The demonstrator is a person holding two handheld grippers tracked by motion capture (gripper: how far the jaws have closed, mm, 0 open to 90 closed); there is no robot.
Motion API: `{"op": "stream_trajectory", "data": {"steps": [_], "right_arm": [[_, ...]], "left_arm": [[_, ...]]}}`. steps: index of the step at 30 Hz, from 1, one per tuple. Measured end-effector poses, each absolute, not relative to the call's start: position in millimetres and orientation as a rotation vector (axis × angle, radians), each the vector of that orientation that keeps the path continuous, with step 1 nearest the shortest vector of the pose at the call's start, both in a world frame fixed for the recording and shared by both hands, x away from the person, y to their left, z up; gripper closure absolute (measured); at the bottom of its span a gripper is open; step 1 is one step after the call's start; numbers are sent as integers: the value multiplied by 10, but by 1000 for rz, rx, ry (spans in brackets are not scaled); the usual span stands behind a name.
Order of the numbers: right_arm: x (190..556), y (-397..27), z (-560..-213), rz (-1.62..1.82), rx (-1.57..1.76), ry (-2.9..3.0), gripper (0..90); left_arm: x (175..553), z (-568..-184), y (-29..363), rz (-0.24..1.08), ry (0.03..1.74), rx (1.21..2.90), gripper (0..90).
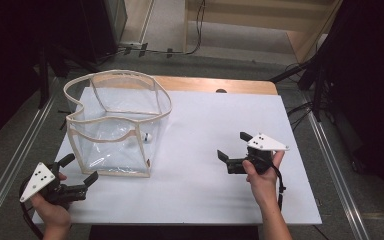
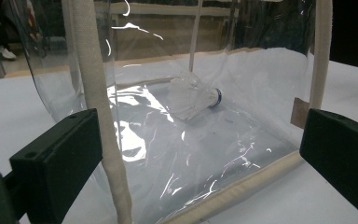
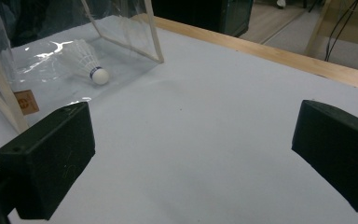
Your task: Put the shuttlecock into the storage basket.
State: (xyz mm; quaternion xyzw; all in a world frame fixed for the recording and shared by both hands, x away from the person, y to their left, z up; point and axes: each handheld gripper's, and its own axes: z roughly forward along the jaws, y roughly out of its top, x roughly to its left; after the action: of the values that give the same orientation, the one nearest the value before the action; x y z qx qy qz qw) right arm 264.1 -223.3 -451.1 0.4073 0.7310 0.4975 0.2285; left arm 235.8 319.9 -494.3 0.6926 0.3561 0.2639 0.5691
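Clear plastic bag (image 1: 115, 125) with cream fabric trim stands upright and open-topped on the table's left half. 1 white shuttlecock (image 3: 86, 60) lies on its side inside, on the bag floor.

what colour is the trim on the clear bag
Cream or beige fabric trim along the bag's edges, clearest in the left gripper view.
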Motion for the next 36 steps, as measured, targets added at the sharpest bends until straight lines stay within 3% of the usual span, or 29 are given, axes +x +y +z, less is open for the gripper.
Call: {"op": "stream_trajectory", "data": {"steps": [36], "right_arm": [[2382, -2824, -4761, 1277, 1255, 1967, 0]], "left_arm": [[2359, -4944, 3193, 625, 837, 1634, 0]]}}
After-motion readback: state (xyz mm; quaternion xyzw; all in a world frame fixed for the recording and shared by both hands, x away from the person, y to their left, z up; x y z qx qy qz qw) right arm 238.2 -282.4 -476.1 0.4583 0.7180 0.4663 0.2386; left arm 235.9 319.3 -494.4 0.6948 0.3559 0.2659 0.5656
